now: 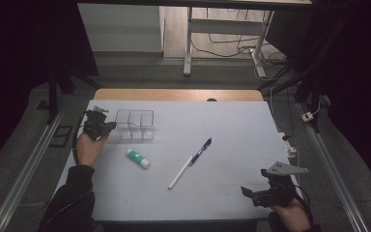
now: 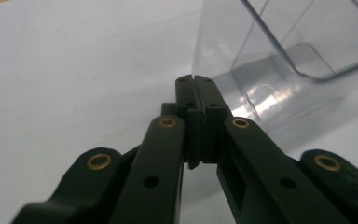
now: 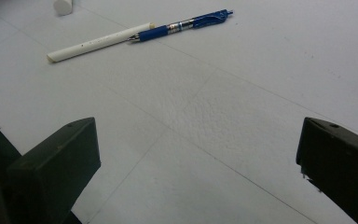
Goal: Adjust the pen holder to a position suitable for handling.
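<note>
Clear divided organiser [image 1: 135, 124] empty, beside clenched left gripper [image 1: 98, 126]; right gripper [image 1: 258, 193] released

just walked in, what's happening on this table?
A person works with two tools. The left hand-held gripper, jaws shut, sits at the left wall of the clear divided organizer; whether it touches is unclear. The right hand-held gripper hangs open near the table's front right. A glue stick, a blue pen and a white pen lie loose on the white table.

Dim, dark-edged high view; glare on the clear organizer [image 2: 279, 70]; near gripper parts blurred.
</note>
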The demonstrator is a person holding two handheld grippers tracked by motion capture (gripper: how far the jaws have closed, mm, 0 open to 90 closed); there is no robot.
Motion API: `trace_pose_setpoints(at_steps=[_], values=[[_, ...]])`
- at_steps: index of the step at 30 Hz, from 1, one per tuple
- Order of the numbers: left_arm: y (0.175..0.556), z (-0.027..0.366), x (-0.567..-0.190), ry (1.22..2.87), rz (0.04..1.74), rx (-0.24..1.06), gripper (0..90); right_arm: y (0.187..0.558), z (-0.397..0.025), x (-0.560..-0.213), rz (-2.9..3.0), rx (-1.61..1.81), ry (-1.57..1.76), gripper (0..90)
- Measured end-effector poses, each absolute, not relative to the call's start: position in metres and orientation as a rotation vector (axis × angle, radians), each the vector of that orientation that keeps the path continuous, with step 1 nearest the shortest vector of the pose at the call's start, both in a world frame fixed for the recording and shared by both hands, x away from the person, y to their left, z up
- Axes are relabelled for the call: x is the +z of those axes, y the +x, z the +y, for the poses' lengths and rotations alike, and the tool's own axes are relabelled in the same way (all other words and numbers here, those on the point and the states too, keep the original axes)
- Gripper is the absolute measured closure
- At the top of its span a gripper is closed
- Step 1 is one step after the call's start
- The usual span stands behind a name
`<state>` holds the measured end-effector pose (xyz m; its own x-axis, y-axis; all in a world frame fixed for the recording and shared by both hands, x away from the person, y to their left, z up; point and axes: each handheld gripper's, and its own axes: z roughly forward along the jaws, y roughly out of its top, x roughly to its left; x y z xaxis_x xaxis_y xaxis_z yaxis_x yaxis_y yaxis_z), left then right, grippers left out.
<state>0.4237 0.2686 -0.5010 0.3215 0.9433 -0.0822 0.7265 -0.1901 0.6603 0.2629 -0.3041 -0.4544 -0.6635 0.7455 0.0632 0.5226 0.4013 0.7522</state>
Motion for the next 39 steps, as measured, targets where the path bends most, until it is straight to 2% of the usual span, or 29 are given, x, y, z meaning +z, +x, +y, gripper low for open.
trace_pose_setpoints(at_steps=[13,39], values=[[0.432,0.254,-0.502,2.008,1.433,0.447,88.5,0.263,-0.304,-0.455,2.382,1.122,1.107,0.0],[0.437,0.176,-0.497,2.091,1.243,0.339,88.4,0.264,-0.304,-0.455,2.387,1.124,1.107,0.0]])
